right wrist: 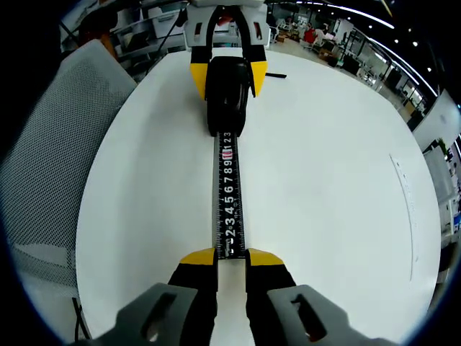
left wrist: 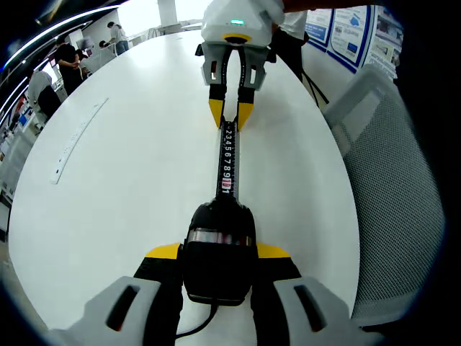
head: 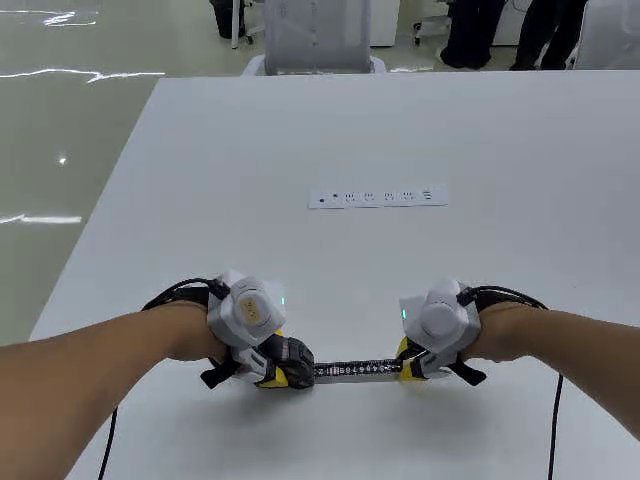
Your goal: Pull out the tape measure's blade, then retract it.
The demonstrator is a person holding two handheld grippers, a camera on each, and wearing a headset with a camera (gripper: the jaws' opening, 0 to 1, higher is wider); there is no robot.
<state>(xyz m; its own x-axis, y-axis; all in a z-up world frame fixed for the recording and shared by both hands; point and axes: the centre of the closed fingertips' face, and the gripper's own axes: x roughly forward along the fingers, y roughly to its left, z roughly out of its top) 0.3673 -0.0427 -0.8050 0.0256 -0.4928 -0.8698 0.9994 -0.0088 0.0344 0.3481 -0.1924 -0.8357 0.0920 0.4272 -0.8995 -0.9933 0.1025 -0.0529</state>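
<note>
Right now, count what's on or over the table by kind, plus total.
Tape measure: 1
White marked strip: 1
Grippers: 2, left gripper and right gripper
Total: 4

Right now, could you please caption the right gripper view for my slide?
Right claw pinches the blade's tip, drawn from the case in the left claw.

Head view high, forward-down over table (head: 400, 130); gripper views low, close, face-to-face along shared blade (left wrist: 227, 158)
</note>
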